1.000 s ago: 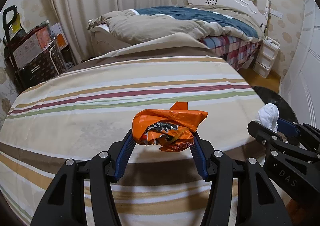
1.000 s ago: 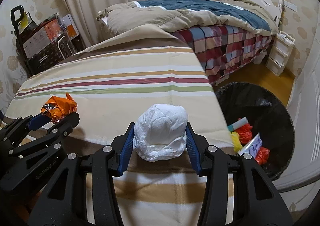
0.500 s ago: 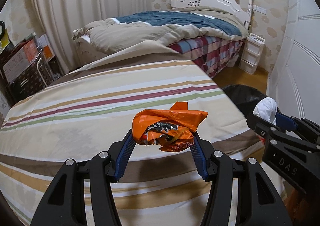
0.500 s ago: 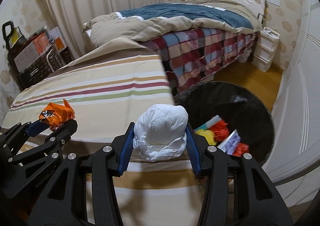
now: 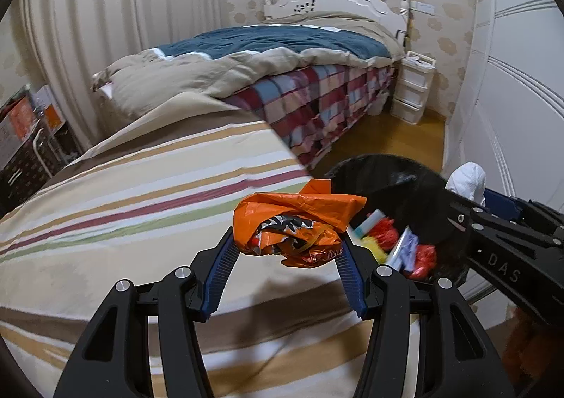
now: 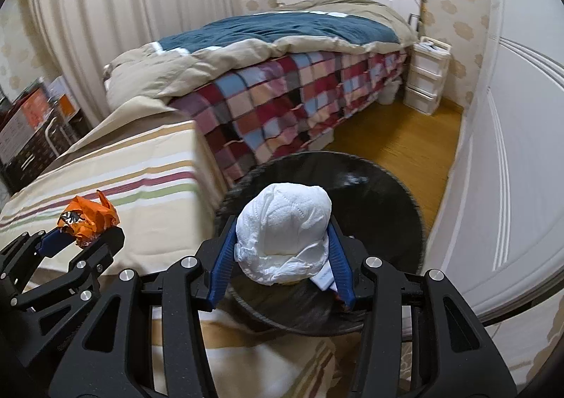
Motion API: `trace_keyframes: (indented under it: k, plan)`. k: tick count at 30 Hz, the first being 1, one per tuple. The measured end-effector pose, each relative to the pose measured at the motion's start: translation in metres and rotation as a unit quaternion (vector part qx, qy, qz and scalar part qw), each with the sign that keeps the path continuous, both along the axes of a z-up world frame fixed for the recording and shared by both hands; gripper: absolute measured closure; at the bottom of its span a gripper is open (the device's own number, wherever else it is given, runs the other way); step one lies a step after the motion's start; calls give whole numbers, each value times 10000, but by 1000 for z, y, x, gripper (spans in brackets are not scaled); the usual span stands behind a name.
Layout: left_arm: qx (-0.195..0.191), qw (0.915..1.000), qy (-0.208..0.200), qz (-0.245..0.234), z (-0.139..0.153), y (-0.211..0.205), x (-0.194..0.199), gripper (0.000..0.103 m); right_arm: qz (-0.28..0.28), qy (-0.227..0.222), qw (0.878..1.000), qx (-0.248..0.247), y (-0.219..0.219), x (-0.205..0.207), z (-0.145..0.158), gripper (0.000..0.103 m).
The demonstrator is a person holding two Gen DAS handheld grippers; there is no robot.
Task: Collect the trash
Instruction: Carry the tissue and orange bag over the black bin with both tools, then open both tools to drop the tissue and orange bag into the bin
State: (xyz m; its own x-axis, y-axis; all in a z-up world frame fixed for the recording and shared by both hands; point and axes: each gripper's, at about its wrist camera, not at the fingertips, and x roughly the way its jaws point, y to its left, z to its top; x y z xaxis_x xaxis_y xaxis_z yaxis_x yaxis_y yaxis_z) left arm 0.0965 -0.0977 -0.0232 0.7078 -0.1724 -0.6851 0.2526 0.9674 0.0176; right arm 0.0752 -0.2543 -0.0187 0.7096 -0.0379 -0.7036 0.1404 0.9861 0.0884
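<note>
My left gripper (image 5: 287, 250) is shut on a crumpled orange wrapper (image 5: 296, 225) and holds it above the striped bedspread (image 5: 141, 207), near its right edge. My right gripper (image 6: 282, 250) is shut on a white crumpled tissue wad (image 6: 283, 237) and holds it over the black trash bin (image 6: 384, 200). The bin (image 5: 398, 183) holds several pieces of coloured trash (image 5: 405, 243). In the right wrist view the left gripper (image 6: 81, 236) with the orange wrapper (image 6: 90, 218) is at the left. In the left wrist view the right gripper (image 5: 493, 207) with the tissue wad (image 5: 467, 179) is at the right.
A bed with a plaid cover (image 6: 299, 98) and a blue-beige duvet (image 5: 268, 45) stands behind. A white drawer unit (image 6: 426, 77) sits by the headboard. White wardrobe doors (image 6: 511, 151) line the right. Wooden floor (image 6: 398, 140) lies beyond the bin. Boxes (image 5: 24, 130) stand at the far left.
Both grippers have swung right with their loads. The right gripper now hangs over the bin, and the bin's contents have come into the left wrist view.
</note>
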Motion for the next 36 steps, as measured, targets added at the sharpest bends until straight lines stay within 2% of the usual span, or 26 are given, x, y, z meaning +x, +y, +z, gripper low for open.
trace_keyframes:
  k: [11,20,22,24,25,30,36]
  plan:
    - [62,9996,-79,-255,-2,-47,24,48,-346,45,9994,74,-39,14,-12,56]
    - [149,9995,-89,-255,-7,-61,36,47,-525,65,9985,139,-55,22,-20,55]
    - [169,9995,-66,-249,-9,-61,37,45,-540,86,9984,153,-57,23,-22,51]
    - [187,9995,-69,-240,-9,-61,39,32,-572,80,9982,153,-58,23,-23,42]
    - [187,9995,-94,-234,-10,-61,38,30,-601,62,9981,139,-58,23,-23,41]
    - [247,9994,-147,-193,-10,-61,36,25,-685,35,9976,117,-61,22,-21,35]
    - [122,9998,-139,-104,-6,-53,34,21,-783,-41,9969,70,-62,15,-16,29]
